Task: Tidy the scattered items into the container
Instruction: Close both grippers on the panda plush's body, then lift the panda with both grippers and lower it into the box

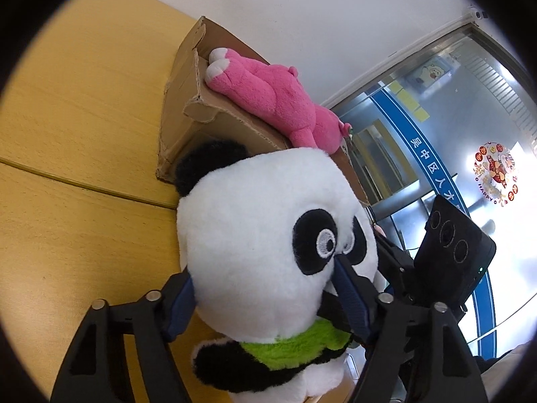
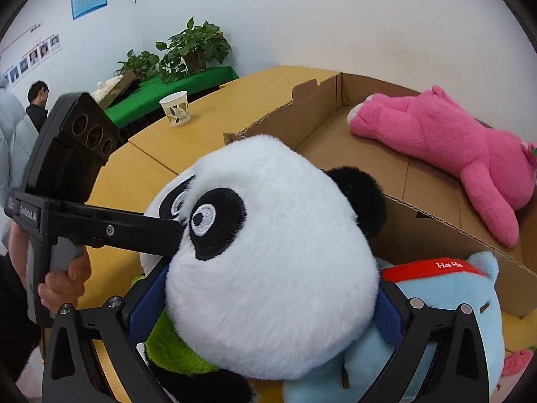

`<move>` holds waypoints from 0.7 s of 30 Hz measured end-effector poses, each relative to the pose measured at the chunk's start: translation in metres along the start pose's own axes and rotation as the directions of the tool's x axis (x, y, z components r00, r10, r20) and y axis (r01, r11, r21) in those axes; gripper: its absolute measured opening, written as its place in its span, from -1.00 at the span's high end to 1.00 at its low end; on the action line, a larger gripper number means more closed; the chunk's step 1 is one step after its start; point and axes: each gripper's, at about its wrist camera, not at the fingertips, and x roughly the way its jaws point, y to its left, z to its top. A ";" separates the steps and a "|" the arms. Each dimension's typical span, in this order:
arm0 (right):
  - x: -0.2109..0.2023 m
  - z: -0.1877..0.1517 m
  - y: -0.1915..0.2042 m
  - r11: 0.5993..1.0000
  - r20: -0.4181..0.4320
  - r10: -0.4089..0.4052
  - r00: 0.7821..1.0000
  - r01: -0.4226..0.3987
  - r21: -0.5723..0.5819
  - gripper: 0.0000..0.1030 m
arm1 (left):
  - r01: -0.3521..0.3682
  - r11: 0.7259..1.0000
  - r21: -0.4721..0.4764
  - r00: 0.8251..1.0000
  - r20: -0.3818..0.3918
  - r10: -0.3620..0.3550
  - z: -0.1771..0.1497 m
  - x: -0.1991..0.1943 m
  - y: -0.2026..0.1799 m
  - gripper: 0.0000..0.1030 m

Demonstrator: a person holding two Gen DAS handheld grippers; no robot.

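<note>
Fingers of both the left gripper [image 1: 265, 297] and right gripper [image 2: 268, 305] clamp the round-headed black-and-white plush panda [image 2: 268, 268], steadying its bulk for the brown cardboard box [image 2: 419, 221].

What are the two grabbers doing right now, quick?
Left gripper: closed on the panda's head.
Right gripper: closed on the same panda head, from the other side.

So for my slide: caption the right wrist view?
Both claws grip the panda plush beside the cardboard box holding a pink plush.
</note>
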 end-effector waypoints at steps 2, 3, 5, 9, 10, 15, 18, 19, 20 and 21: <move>-0.003 -0.002 0.001 1.000 0.007 0.014 1.000 -0.014 0.016 -0.86 | -0.028 1.000 0.011 1.000 0.015 0.028 0.000 -0.005 -0.010 -0.37; -0.006 -0.002 0.000 0.999 0.010 0.028 1.000 -0.028 0.029 -0.80 | -0.037 0.999 0.019 0.999 0.025 0.036 0.002 -0.008 -0.015 -0.37; -0.012 -0.002 -0.002 0.996 0.028 0.062 0.998 -0.064 0.061 -0.68 | -0.034 0.999 0.025 0.998 0.059 0.033 0.008 -0.018 -0.027 -0.37; -0.031 0.001 0.002 0.993 0.084 0.078 0.993 -0.084 0.079 -0.59 | -0.030 0.994 0.109 0.991 0.133 0.015 0.030 -0.044 -0.066 -0.30; -0.037 0.006 0.005 0.995 0.098 0.065 0.993 -0.071 0.063 -0.56 | -0.038 0.987 0.155 0.988 0.151 0.014 0.038 -0.051 -0.082 -0.30; -0.077 0.043 -0.001 0.999 0.209 0.027 0.978 -0.035 0.036 -0.53 | -0.084 0.947 0.309 0.980 0.198 0.022 0.074 -0.066 -0.140 -0.24; -0.101 0.068 -0.009 1.000 0.256 -0.009 0.967 0.009 0.001 -0.51 | -0.089 0.928 0.361 0.976 0.217 0.009 0.098 -0.070 -0.163 -0.21; -0.109 0.076 -0.011 1.000 0.271 -0.022 0.962 0.026 -0.012 -0.51 | -0.096 0.920 0.380 0.974 0.226 0.008 0.103 -0.071 -0.171 -0.20; -0.117 0.084 -0.014 0.999 0.287 -0.035 0.957 0.043 -0.024 -0.50 | -0.099 0.912 0.398 0.972 0.235 0.003 0.108 -0.073 -0.179 -0.19; -0.124 0.093 -0.016 0.997 0.301 -0.048 0.953 0.062 -0.037 -0.50 | -0.099 0.904 0.415 0.970 0.244 -0.005 0.113 -0.075 -0.186 -0.18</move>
